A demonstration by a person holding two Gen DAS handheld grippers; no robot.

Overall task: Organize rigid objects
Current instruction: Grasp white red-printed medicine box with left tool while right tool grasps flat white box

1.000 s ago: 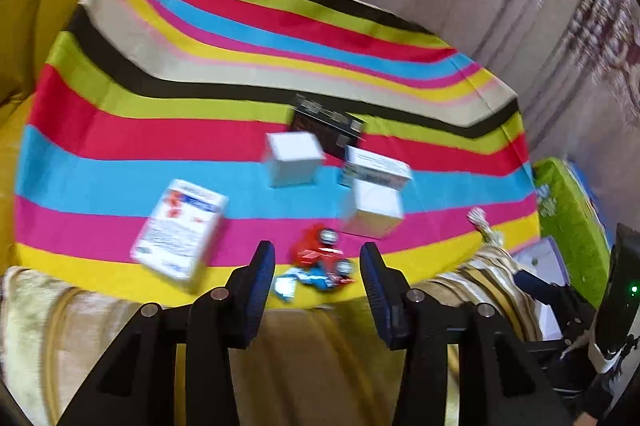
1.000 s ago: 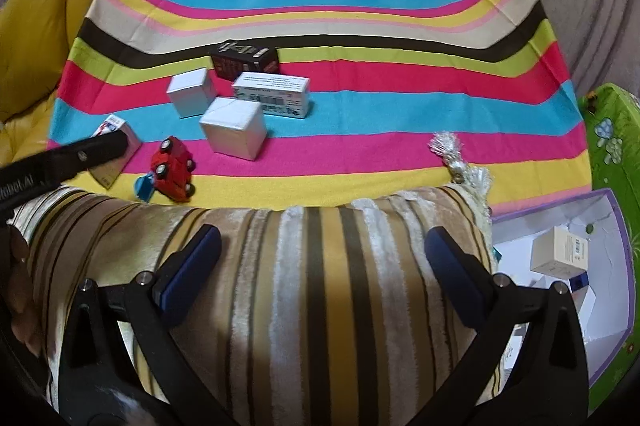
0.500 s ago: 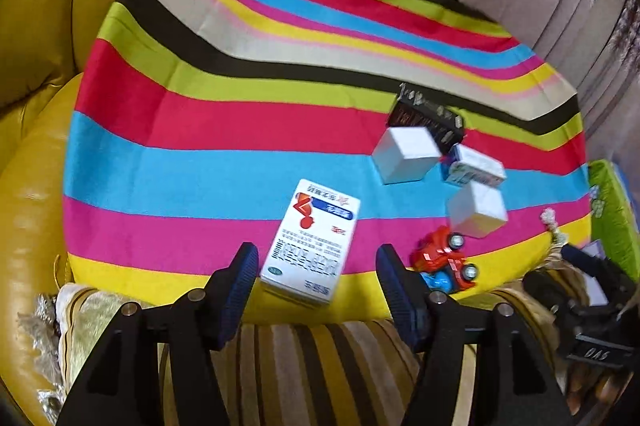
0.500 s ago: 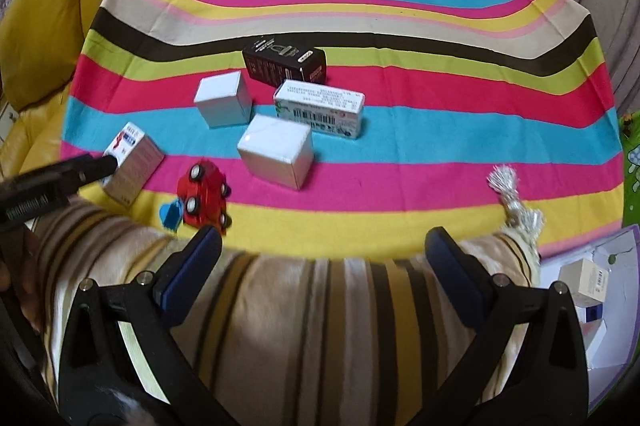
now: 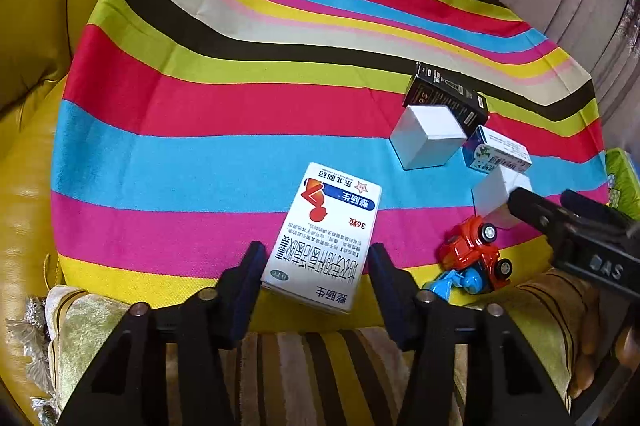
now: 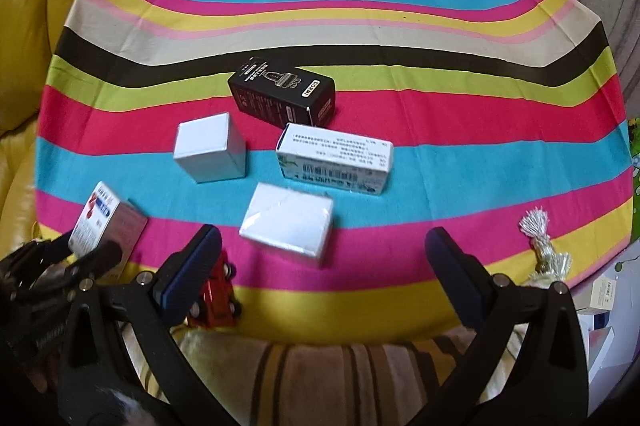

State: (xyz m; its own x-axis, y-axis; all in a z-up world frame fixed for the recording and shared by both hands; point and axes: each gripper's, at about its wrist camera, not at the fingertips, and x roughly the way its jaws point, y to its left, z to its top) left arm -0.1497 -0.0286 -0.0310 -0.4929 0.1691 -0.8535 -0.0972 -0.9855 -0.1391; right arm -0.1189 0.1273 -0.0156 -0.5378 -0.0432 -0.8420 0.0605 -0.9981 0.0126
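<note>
Striped cloth (image 5: 224,113) in red, blue, pink, yellow, green, black and beige covers a low surface, with a yellow leather sofa (image 5: 36,37) at its left and a grey curtain behind. Near the front edge lies a flat white medicine box (image 5: 326,234) with red and blue print. The left gripper (image 5: 316,278) straddles this box's near end; its jaws have just been closing, the box sits between them, and slim gaps show on both sides, so the pads are not pressing yet. To the right lies a red toy car (image 5: 474,250) tipped against a blue toy (image 5: 460,282). Farther back stand a white cube box (image 6: 210,149), a long white box with a barcode (image 6: 336,163), a black box (image 6: 282,97) and another white box (image 6: 290,222). The right gripper (image 6: 324,266) hangs wide and empty, the red car just beside its left finger. A striped brown blanket (image 6: 320,378) fills the foreground.
</note>
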